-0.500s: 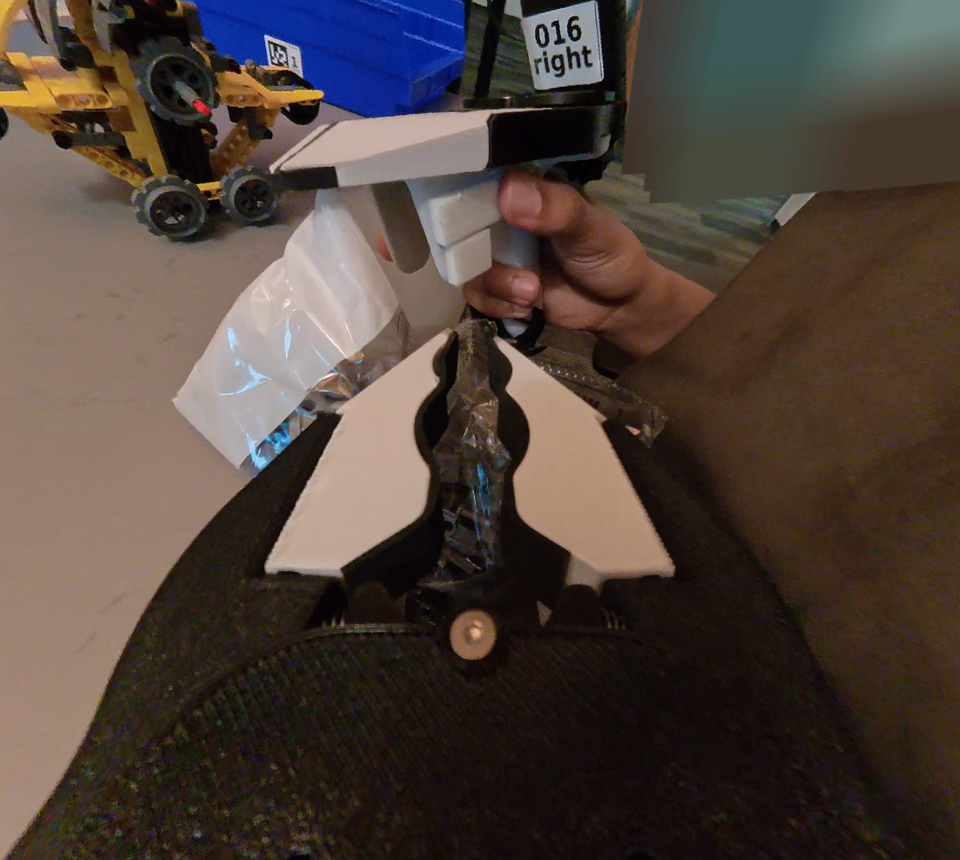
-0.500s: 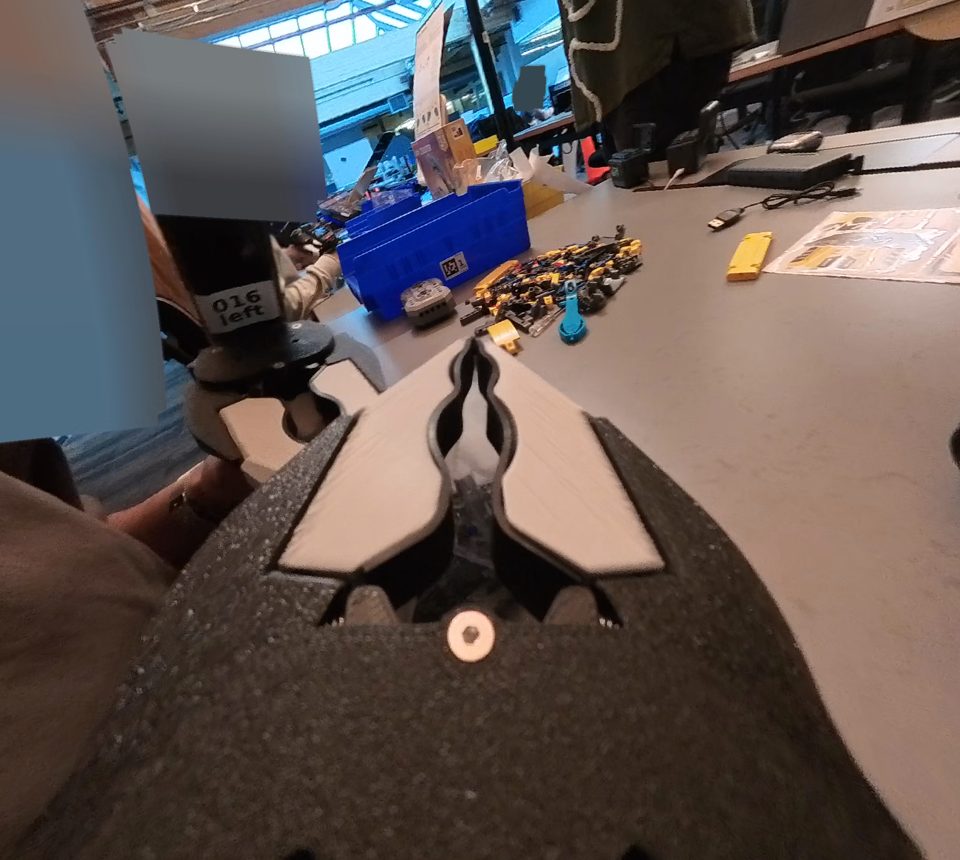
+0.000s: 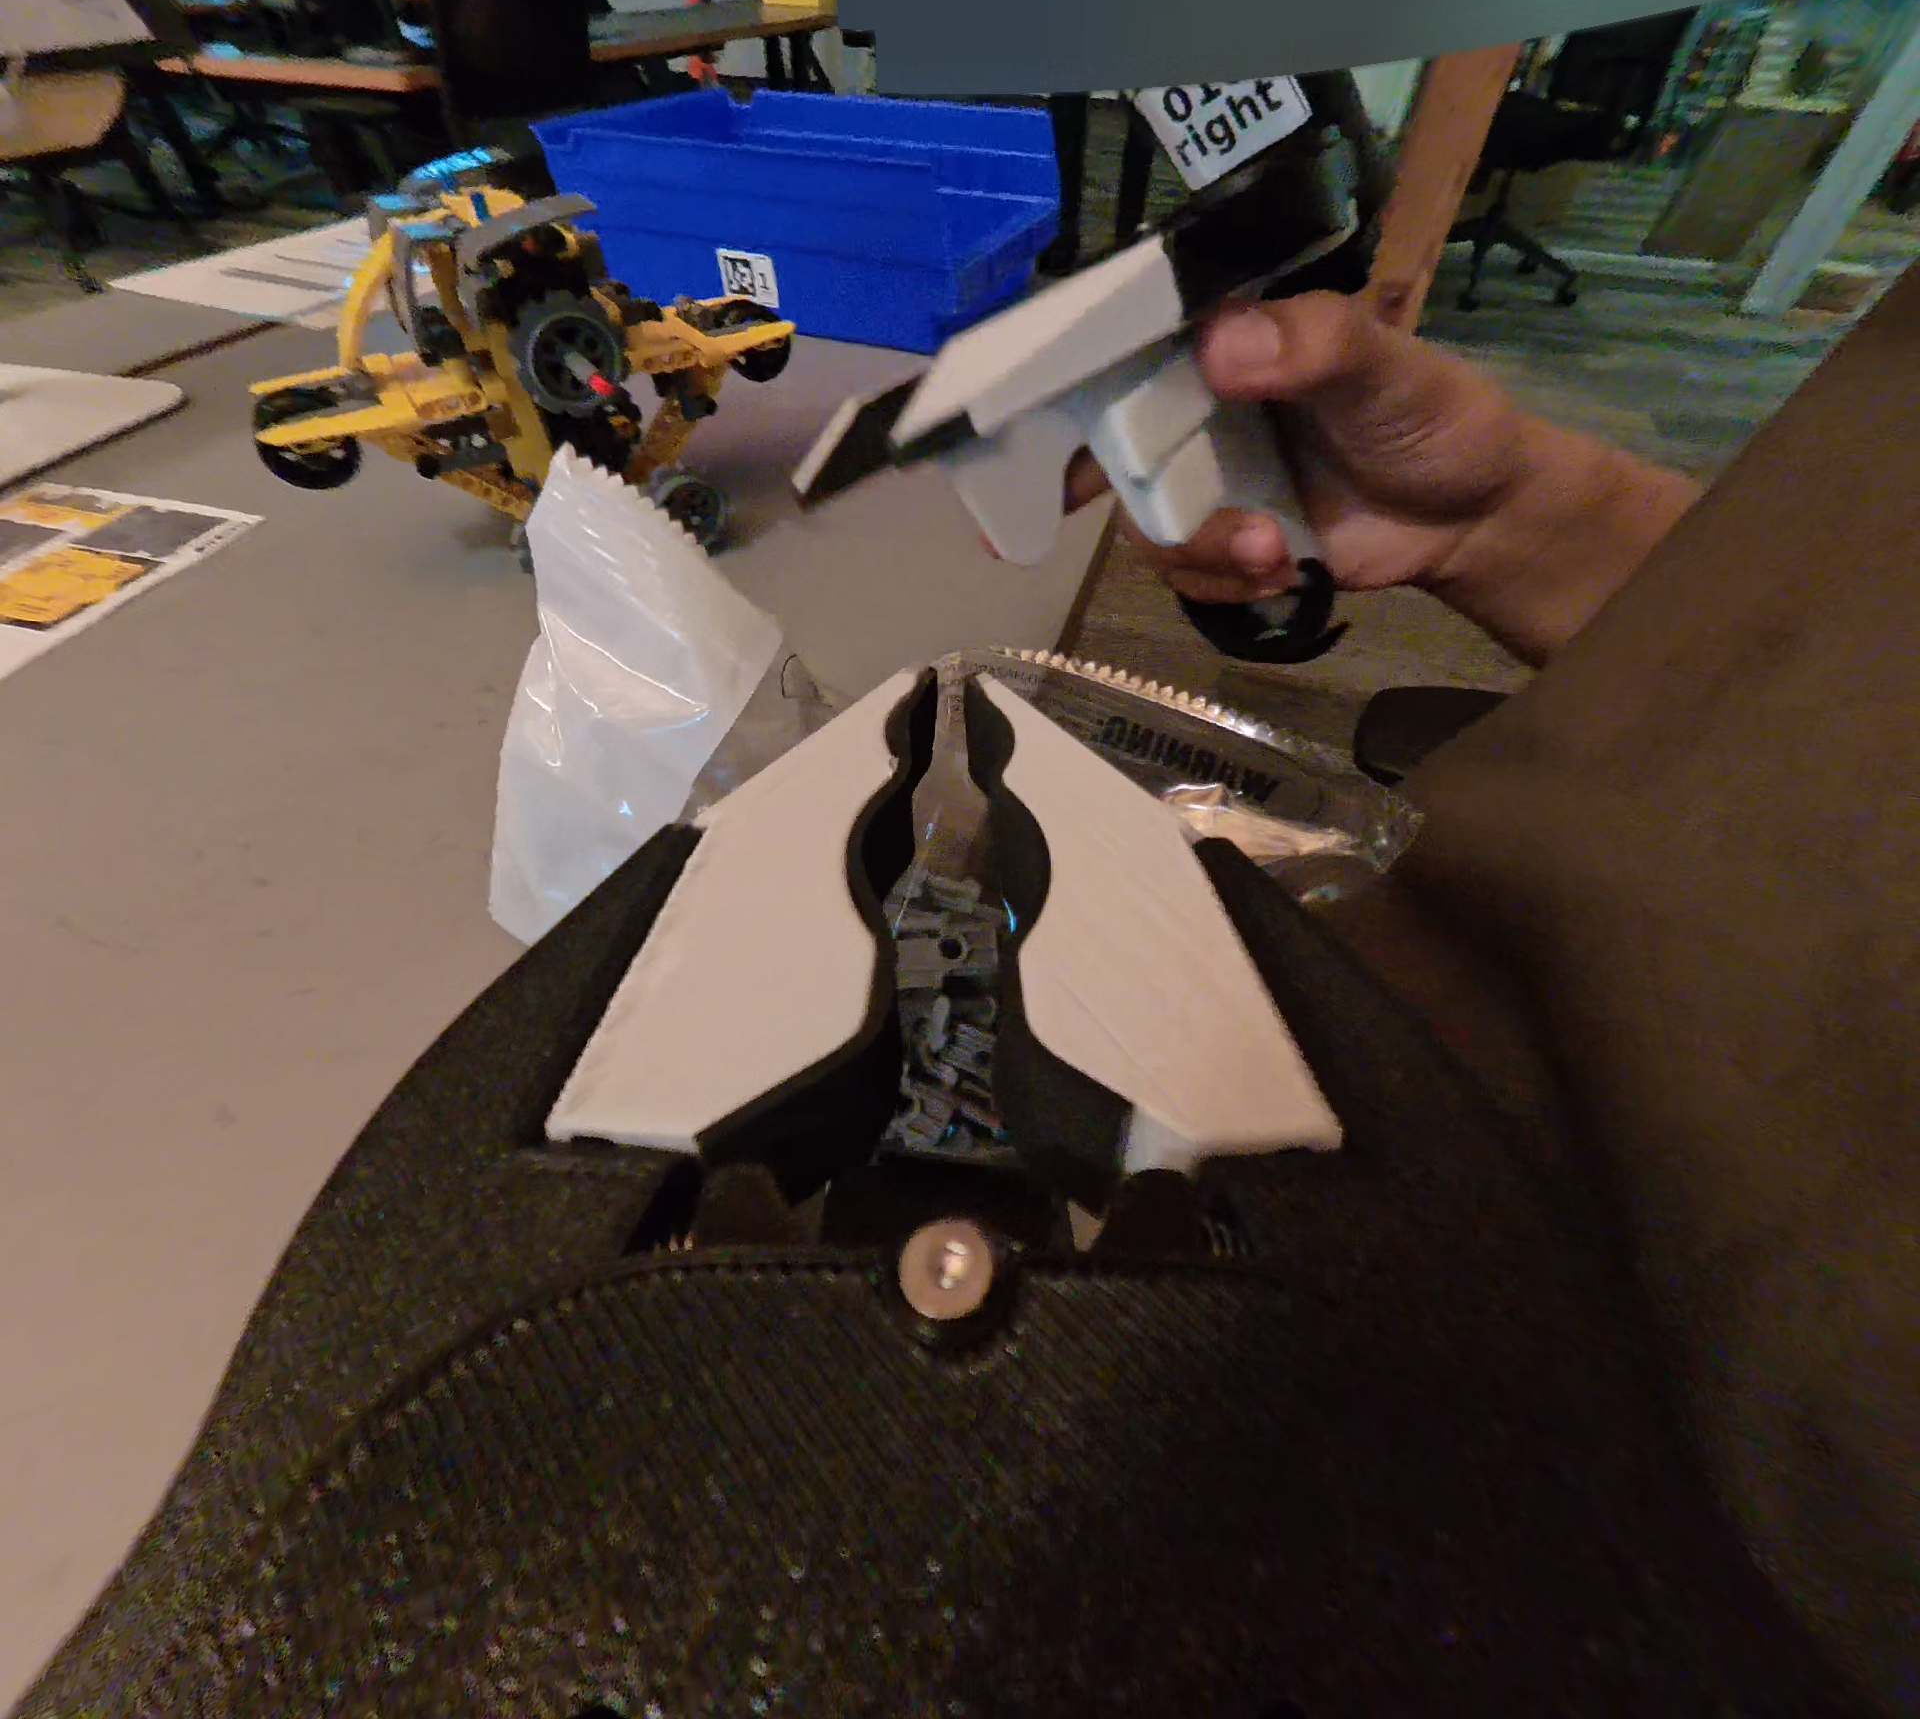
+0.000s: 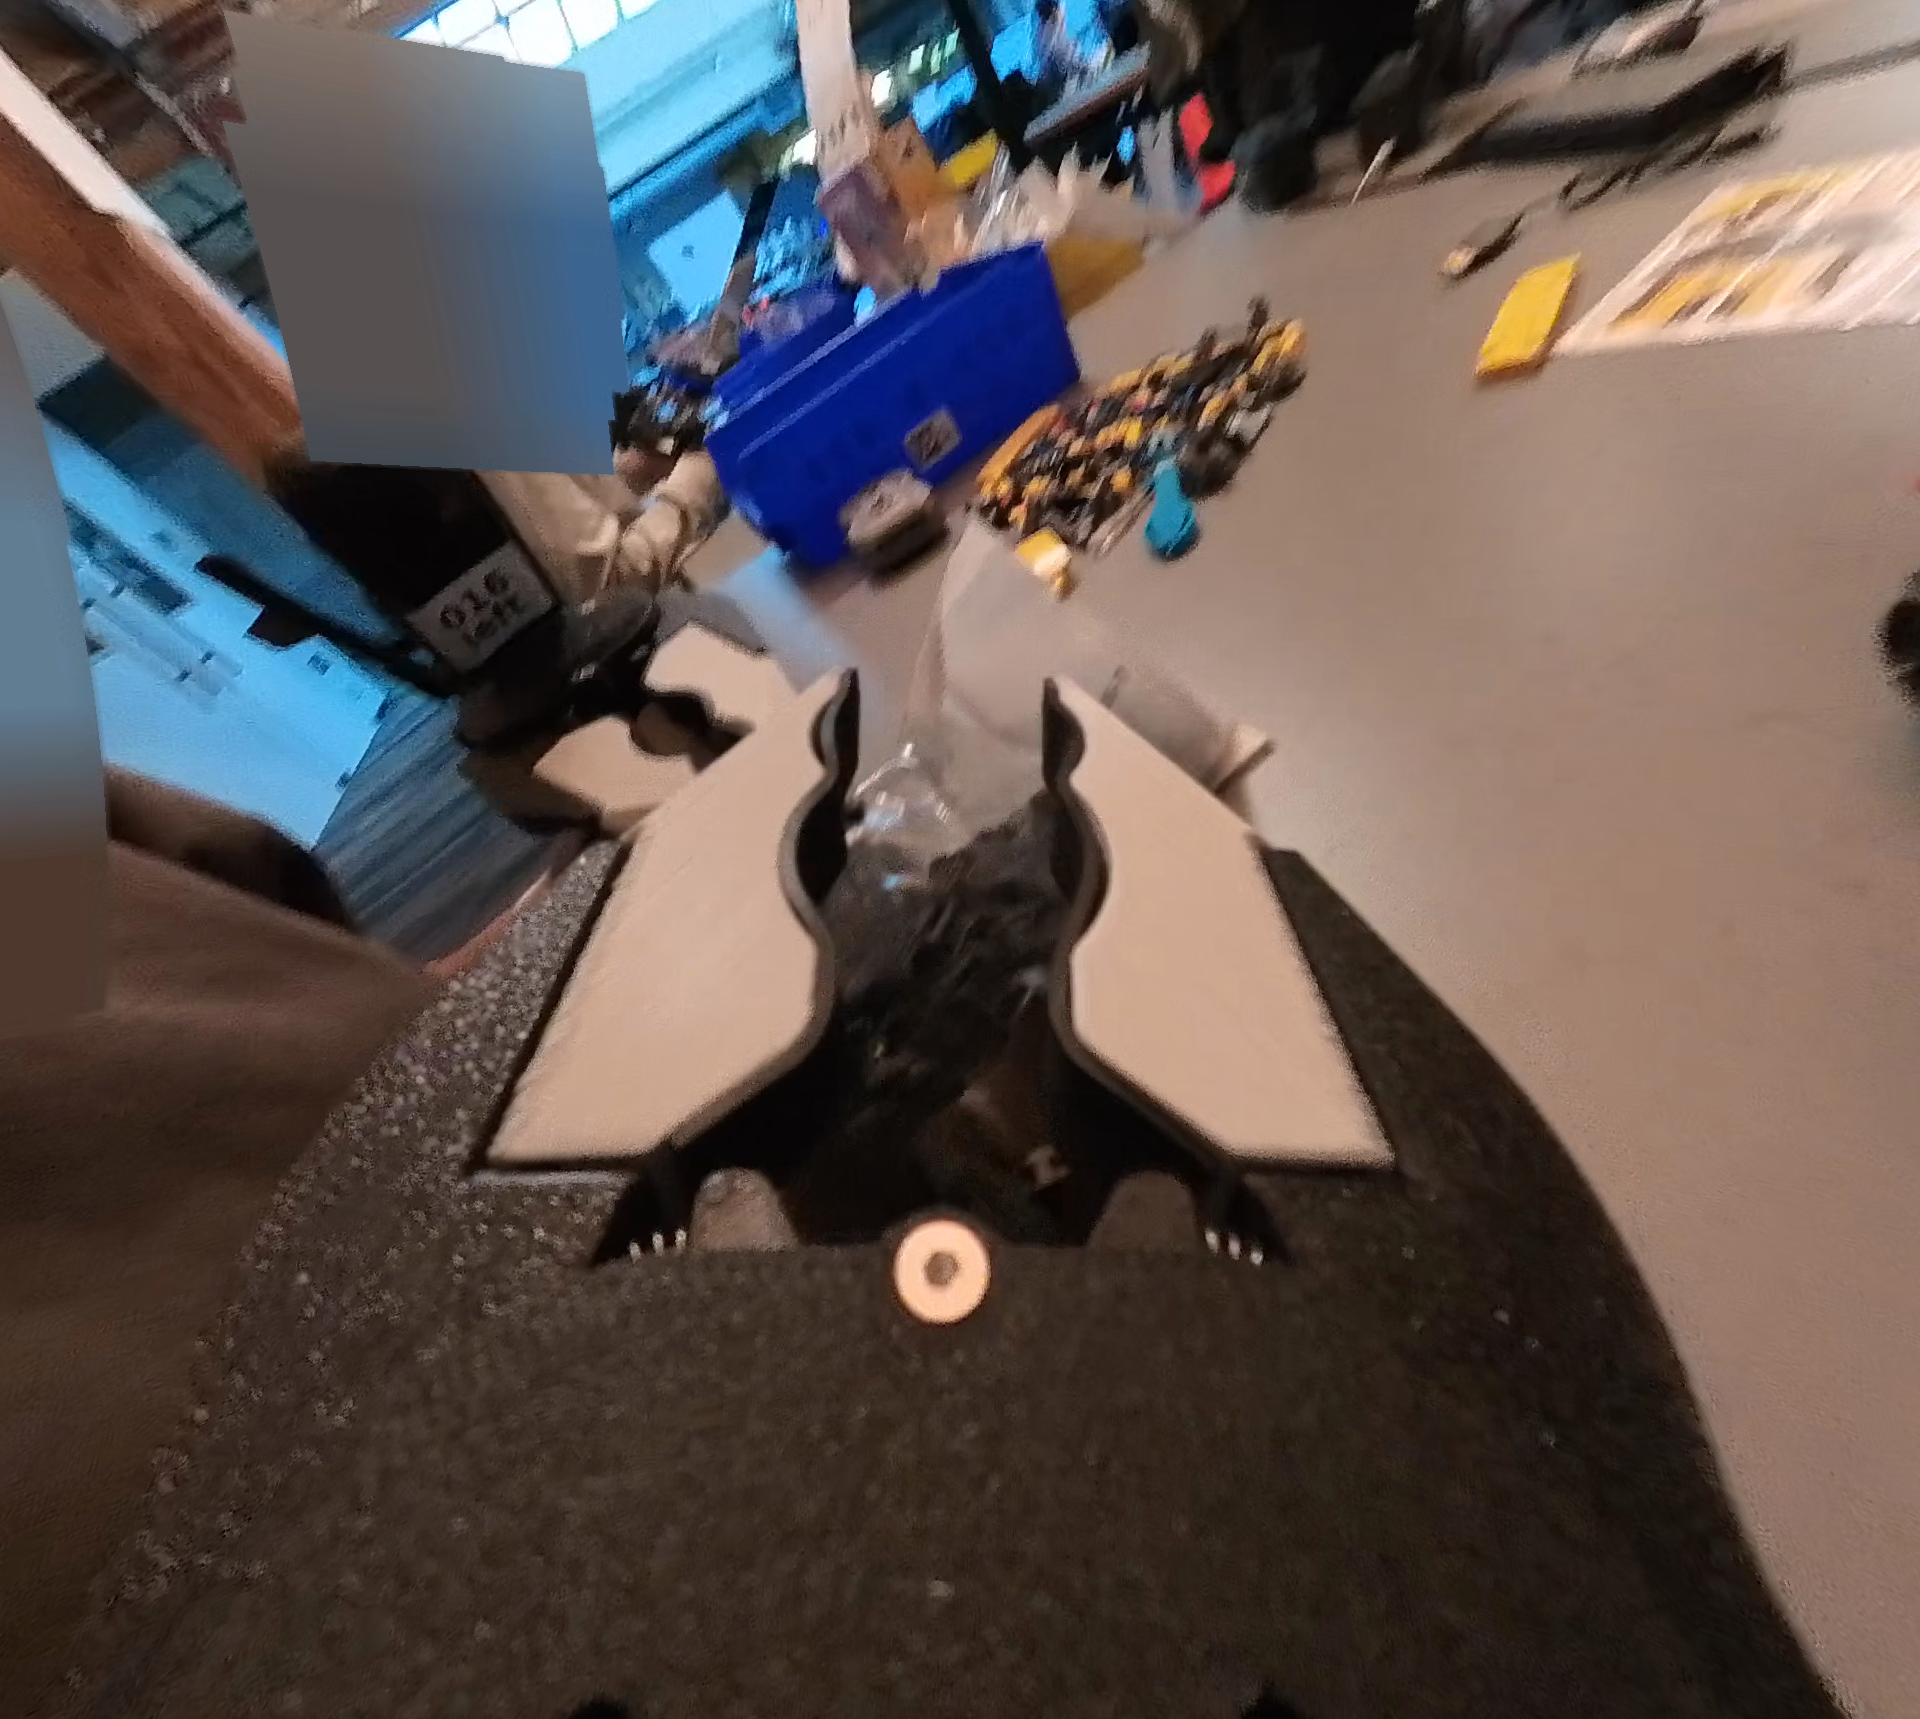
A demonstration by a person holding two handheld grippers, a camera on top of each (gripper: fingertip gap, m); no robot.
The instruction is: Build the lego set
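Note:
My left gripper [image 3: 945,682] is shut on a crumpled clear plastic bag [image 3: 623,713] of small grey parts. The bag's white flap stands up to the left of the fingers, and its printed edge lies to their right. My right gripper [image 4: 948,693] is open, and the bag [image 4: 935,848] shows blurred in the gap between its fingers. In the left wrist view the right gripper [image 3: 857,448] is held in a hand above and beyond the bag, clear of it. The left gripper [image 4: 665,734] lies close by at the left in the right wrist view.
A yellow and black brick-built vehicle [image 3: 499,381] stands on the grey table [image 3: 208,838] beyond the bag, with a blue bin [image 3: 831,215] behind it. Printed sheets [image 3: 83,568] lie at the left. The right wrist view shows a pile of loose parts [image 4: 1143,433], a blue bin [image 4: 894,412] and a yellow piece [image 4: 1527,313]. Some 6 cm of space lies between my two pairs of fingers.
My right gripper has opened, let go of the bag and drawn back up and to the right. My left gripper stays shut on the bag and has turned its view to the left.

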